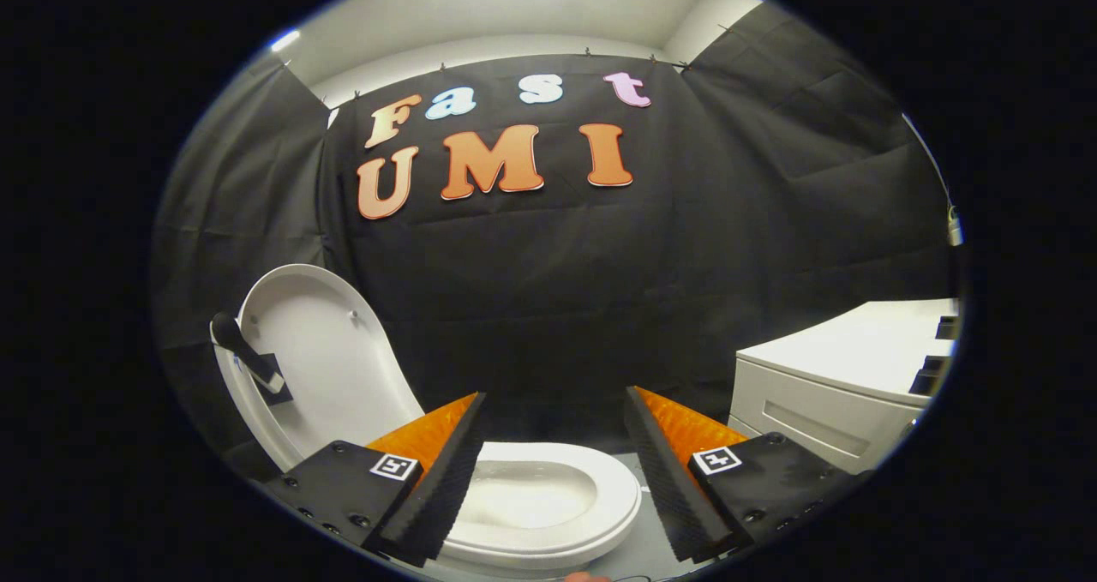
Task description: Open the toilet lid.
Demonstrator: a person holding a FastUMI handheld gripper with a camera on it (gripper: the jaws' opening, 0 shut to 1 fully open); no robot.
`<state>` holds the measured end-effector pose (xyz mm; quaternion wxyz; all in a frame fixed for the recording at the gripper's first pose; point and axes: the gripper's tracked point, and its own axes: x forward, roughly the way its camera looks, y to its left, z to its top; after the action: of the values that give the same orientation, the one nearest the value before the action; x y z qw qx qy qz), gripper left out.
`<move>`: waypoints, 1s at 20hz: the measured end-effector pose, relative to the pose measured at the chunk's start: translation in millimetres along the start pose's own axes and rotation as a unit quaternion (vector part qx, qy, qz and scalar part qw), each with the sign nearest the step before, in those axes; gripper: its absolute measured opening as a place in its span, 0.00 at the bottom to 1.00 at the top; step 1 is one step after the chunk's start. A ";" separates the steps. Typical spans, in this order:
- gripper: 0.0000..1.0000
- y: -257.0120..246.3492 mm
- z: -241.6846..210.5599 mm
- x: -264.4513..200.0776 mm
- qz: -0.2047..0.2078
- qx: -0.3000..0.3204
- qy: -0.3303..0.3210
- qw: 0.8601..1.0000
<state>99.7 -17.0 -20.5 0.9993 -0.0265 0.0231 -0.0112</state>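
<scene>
The white toilet lid (321,355) stands raised and tilted back, left of and beyond my fingers, with its inner face toward me. A black handle (247,355) is fixed to the lid's left edge. The white seat and bowl (548,496) lie open just below and between the fingers. My gripper (553,406) is open, its fingers spread wide above the seat with nothing between them and apart from the lid.
A white cabinet (836,385) with a recessed drawer front stands to the right of the toilet. The black cloth wall hangs behind everything. A grey floor strip (647,552) shows beside the seat on the right.
</scene>
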 end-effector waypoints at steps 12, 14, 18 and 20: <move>0.99 32.3 -23.6 2.7 0.012 -0.058 0.006 0.998; 0.99 31.1 -25.8 4.3 0.016 -0.054 0.013 0.998; 0.99 24.5 -17.9 2.7 0.009 -0.047 0.002 0.999; 0.99 21.3 -19.9 3.0 0.007 -0.043 0.005 0.999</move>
<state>102.2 3.1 -41.6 0.9972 -0.0692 0.0283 -0.0033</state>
